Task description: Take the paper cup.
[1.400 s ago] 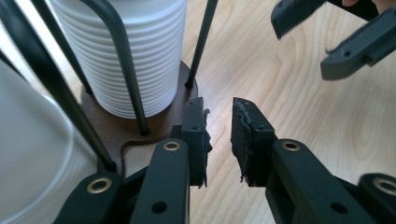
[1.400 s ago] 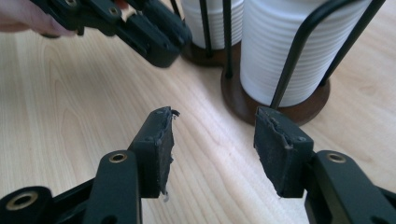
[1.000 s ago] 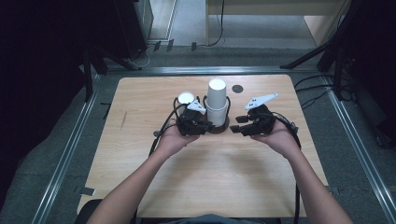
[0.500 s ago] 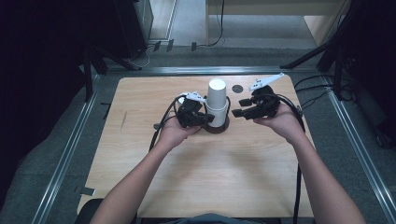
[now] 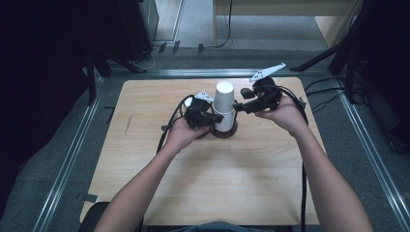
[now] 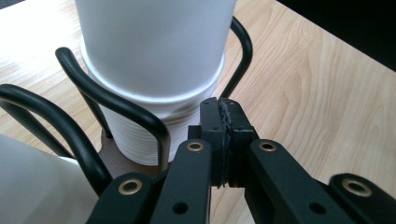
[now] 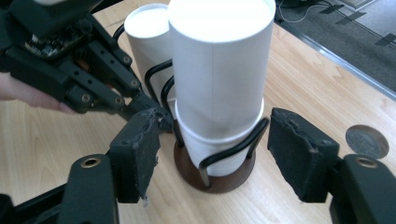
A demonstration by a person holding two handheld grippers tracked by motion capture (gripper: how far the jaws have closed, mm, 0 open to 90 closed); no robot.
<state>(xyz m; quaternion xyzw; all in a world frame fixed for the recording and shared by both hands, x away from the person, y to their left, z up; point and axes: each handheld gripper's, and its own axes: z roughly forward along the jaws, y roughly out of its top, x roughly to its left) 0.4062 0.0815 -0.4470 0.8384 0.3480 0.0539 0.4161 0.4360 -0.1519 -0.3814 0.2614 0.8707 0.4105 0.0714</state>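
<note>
High view: the left gripper sits low against the near-left side of the stack of white paper cups, which stands upright in a wire holder with a round wooden base on the wooden table. The right gripper is raised on the opposite side of the stack, its jaws pointing at the upper cup, just beside it.

Left gripper view: the jaws are pressed together with nothing between them, tips right at the black wire loop and the ribbed lower cup just ahead.

Right gripper view: the jaws stand apart, having just been opening, with the cup stack ahead between the pads, untouched. A second white cup stands behind, beside the left gripper
</note>
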